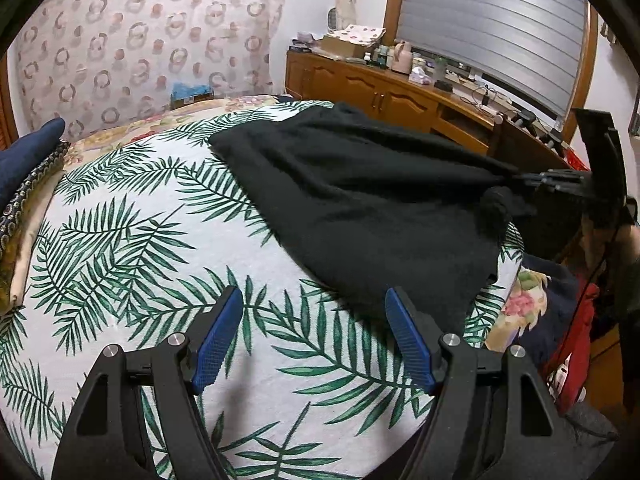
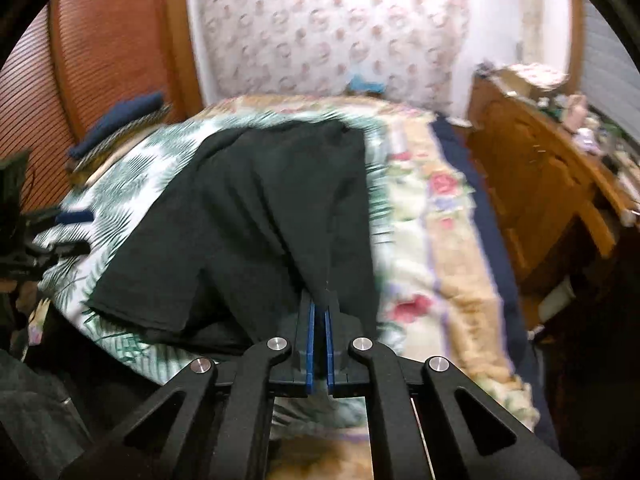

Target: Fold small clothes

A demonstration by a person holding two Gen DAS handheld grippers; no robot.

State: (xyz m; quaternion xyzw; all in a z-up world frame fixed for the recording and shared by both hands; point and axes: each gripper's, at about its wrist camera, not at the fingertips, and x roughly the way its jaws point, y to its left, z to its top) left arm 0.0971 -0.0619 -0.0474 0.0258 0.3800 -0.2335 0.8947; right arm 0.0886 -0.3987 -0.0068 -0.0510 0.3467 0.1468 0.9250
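Note:
A black garment (image 1: 360,200) lies spread on a white cloth with green leaf print (image 1: 140,220) that covers the bed. My left gripper (image 1: 314,296) hovers open over the leaf cloth, its right blue pad (image 1: 408,340) just at the garment's near edge, nothing between the pads. My right gripper (image 1: 560,184) is shut on a bunched corner of the garment at the bed's right side. In the blurred right wrist view its blue pads (image 2: 310,344) stand pressed together with the black garment (image 2: 248,208) pinched at the tips of the right gripper (image 2: 320,304). The left gripper (image 2: 72,232) shows at the far left.
A stack of folded dark blue and patterned clothes (image 1: 28,160) sits at the bed's left edge. A floral bedspread (image 2: 440,240) lies under the leaf cloth. A wooden cabinet (image 1: 380,92) with clutter on top runs along the right wall. Red and dark fabric (image 1: 576,340) hangs beside the bed.

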